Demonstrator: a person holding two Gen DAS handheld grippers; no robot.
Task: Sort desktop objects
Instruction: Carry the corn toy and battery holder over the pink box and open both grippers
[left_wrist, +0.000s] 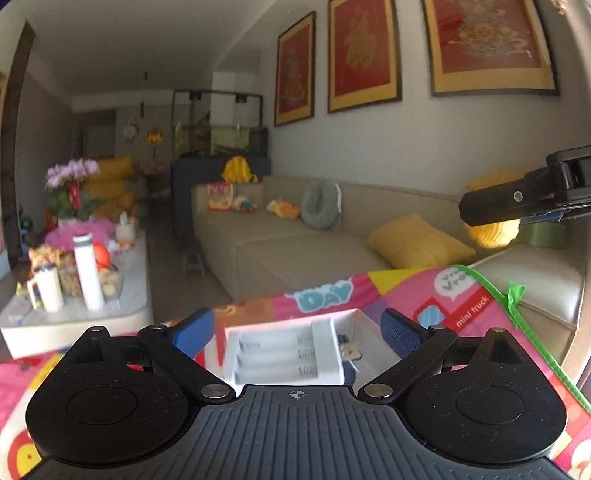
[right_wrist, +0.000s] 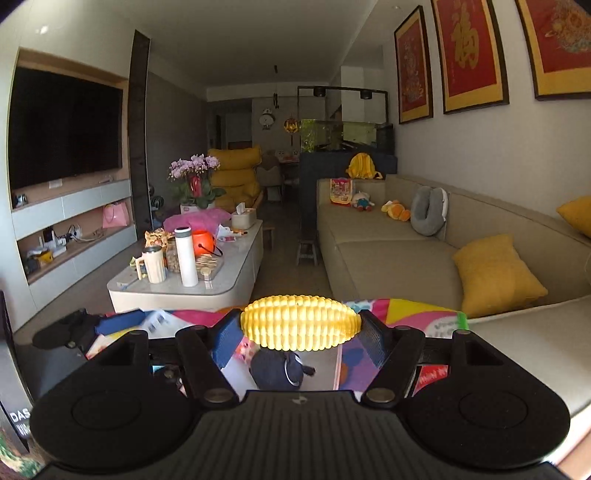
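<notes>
The right hand-held gripper (right_wrist: 300, 325) is gripping a yellow ribbed toy (right_wrist: 300, 322) endwise, tilted slightly downward; the left hand-held gripper (left_wrist: 297, 330) is standing released above a white battery case (left_wrist: 284, 354).

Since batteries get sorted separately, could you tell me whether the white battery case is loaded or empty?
Empty, as far as visible: the white battery case lies open side up on the play mat, its slots showing bare springs and no cells.

Yellow ribbed corn toy (right_wrist: 300, 322), white battery case (left_wrist: 284, 350), pink patchwork play mat (left_wrist: 443, 295), blue gripper pads (left_wrist: 194, 328).
</notes>
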